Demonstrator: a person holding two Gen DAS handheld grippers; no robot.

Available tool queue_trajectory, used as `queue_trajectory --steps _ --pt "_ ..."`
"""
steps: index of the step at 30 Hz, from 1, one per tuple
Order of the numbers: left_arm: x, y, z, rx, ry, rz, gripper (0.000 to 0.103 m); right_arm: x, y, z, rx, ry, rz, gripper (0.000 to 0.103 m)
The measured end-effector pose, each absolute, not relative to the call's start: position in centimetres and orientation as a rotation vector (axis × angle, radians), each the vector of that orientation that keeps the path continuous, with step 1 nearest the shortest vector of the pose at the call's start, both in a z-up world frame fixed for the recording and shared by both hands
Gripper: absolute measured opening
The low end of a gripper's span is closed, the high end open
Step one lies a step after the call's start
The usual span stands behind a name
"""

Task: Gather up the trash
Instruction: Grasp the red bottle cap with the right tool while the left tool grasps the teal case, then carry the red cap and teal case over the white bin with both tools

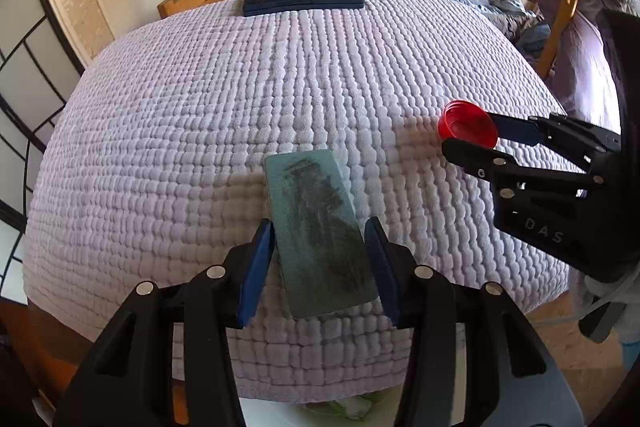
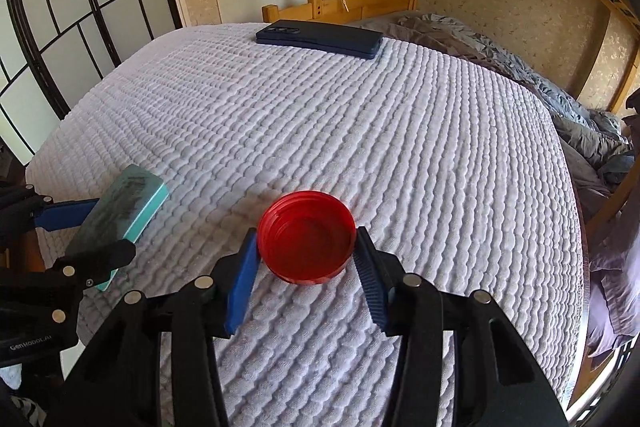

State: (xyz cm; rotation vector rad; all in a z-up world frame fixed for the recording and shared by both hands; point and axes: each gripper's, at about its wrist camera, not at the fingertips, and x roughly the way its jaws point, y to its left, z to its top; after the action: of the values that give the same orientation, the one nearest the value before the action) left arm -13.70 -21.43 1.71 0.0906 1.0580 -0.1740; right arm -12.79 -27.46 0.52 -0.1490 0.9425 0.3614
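A green block-shaped sponge [image 1: 316, 203] with dark smudges on its top lies lengthwise between the blue pads of my left gripper [image 1: 318, 231], which press on its long sides. In the right wrist view the sponge [image 2: 124, 203] is at the left, tilted in the left gripper [image 2: 110, 227] near the bed's edge. A red plastic lid [image 2: 306, 235] sits hollow side up on the white quilted cover [image 2: 360, 127]. My right gripper [image 2: 306, 241] is shut on it, one pad against each side of the rim. The left wrist view has the lid [image 1: 466, 123] and right gripper [image 1: 468, 133] at the right.
A dark blue phone-like case [image 2: 320, 41] lies flat at the far end of the cover. Crumpled grey bedding [image 2: 520, 75] lies to the right, under a wooden bunk frame [image 2: 360, 1]. A folding screen [image 2: 60, 27] stands at the left. Below the near bed edge is something white [image 1: 320, 413].
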Motion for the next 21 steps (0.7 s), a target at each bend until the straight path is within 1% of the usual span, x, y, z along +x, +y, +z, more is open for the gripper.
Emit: queue_trajectory --steps 2,4,5,7,8,9,11,21 --pt "-13.6 -21.5 1.4 0.114 1.069 -0.192 0.049 -13.0 -27.3 0.5 -0.150 0.946 0.371 0.047" --pt "-13.4 -21.4 1.1 0.121 1.080 -0.177 0.056 -13.2 -27.2 0.5 -0.152 0.948 0.373 0.047" --pt "-13.2 -21.4 1.0 0.115 1.087 -0.174 0.063 -13.2 -27.1 0.4 -0.151 0.951 0.373 0.047" --pt "-13.2 -21.3 0.8 0.108 1.083 -0.176 0.063 -13.2 -27.1 0.2 -0.149 0.957 0.372 0.047" --pt "-13.2 -21.3 0.9 0.116 1.078 -0.176 0.059 -13.2 -27.0 0.1 -0.149 0.960 0.371 0.047" --pt "-13.3 -21.4 1.0 0.118 1.072 -0.179 0.052 -13.2 -27.0 0.1 -0.148 0.962 0.370 0.047" --pt "-13.3 -21.3 1.2 0.110 1.071 -0.192 0.047 -13.4 -27.0 0.1 -0.146 0.962 0.369 0.047" --pt "-14.3 -19.7 2.3 0.056 1.068 -0.248 0.046 -15.7 -27.1 1.3 -0.110 0.964 0.388 0.047"
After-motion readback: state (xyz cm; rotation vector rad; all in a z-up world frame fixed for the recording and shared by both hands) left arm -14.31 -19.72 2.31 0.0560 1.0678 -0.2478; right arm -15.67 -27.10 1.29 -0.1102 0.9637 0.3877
